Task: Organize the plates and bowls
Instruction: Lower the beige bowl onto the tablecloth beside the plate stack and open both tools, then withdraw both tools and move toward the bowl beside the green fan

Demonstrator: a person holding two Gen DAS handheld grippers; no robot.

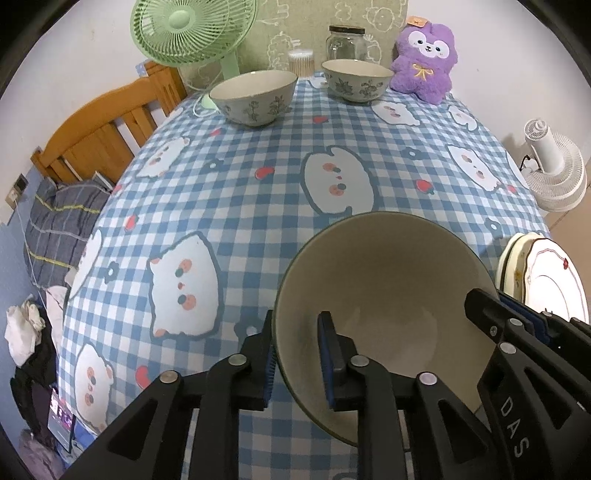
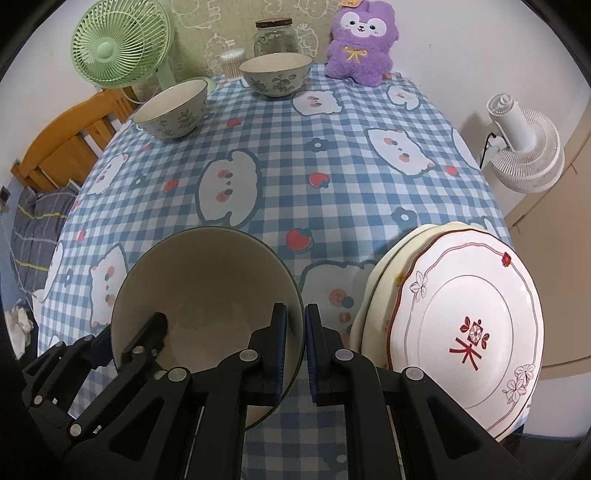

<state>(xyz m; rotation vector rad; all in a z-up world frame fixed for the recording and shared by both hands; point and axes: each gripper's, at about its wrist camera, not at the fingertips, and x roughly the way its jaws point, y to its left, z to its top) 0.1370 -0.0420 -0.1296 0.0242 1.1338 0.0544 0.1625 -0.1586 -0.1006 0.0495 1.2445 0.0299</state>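
Note:
A cream bowl (image 1: 384, 295) (image 2: 207, 291) is held near the table's front edge. My left gripper (image 1: 297, 354) is shut on its left rim. My right gripper (image 2: 295, 347) is shut on its right rim; its finger also shows in the left wrist view (image 1: 480, 306). Two flower-patterned bowls stand at the far end: one on the left (image 1: 255, 96) (image 2: 171, 109) and one further back (image 1: 356, 79) (image 2: 276, 74). A stack of plates (image 2: 469, 332) (image 1: 546, 277), the top one white with red trim, lies right of the held bowl.
The table has a blue checked cloth (image 1: 258, 192) (image 2: 332, 155). At the back stand a green fan (image 1: 192, 29), a glass jar (image 1: 346, 42), a cotton swab box (image 1: 301, 59) and a purple plush toy (image 1: 424, 61). A white fan (image 2: 524, 147) is off the right edge, a wooden bed frame (image 1: 103, 125) to the left.

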